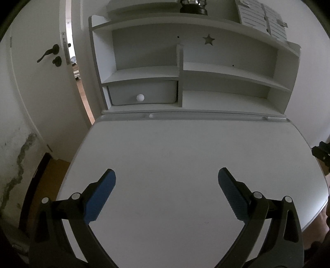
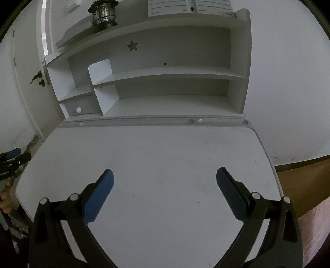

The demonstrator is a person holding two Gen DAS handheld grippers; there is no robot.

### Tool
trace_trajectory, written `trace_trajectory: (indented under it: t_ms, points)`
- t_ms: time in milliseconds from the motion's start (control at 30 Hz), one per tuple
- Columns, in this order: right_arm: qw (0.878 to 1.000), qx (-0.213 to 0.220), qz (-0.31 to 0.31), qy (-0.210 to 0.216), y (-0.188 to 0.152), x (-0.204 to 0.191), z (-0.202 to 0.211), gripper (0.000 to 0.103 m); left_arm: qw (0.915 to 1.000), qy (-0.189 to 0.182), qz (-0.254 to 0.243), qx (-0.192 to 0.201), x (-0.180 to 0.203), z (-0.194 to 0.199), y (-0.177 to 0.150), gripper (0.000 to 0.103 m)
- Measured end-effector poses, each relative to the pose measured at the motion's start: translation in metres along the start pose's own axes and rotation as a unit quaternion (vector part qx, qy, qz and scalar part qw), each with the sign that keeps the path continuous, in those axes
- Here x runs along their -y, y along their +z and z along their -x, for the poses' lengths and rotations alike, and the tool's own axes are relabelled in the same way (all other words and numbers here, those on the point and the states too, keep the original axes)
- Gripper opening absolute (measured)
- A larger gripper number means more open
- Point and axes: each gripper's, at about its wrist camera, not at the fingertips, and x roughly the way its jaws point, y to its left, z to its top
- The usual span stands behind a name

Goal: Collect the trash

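No trash shows in either view. My left gripper (image 1: 166, 177) hangs open above the white desk top (image 1: 175, 148), its blue pads wide apart with nothing between them. My right gripper (image 2: 165, 176) is likewise open over the same desk top (image 2: 154, 148), holding nothing. In the right wrist view the left gripper (image 2: 11, 158) appears at the far left edge, held by a hand. A black part of the right gripper (image 1: 321, 153) pokes in at the right edge of the left wrist view.
A white hutch of shelves (image 1: 226, 72) stands at the desk's back, with a small drawer and round knob (image 1: 140, 97). A lantern (image 2: 104, 13) sits on its top shelf. A door with a black handle (image 1: 48, 54) is on the left. Brown floor (image 2: 299, 181) lies right of the desk.
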Motion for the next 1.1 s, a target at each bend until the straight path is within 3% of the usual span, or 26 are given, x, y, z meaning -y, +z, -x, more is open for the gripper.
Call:
trace_trajectory:
  t_ms: [1100]
  points:
    - [1.0,0.007,0.007,0.012,0.001,-0.006,0.019,0.096,0.9998,-0.01,-0.012,0.014,0.013,0.015,0.003,0.096]
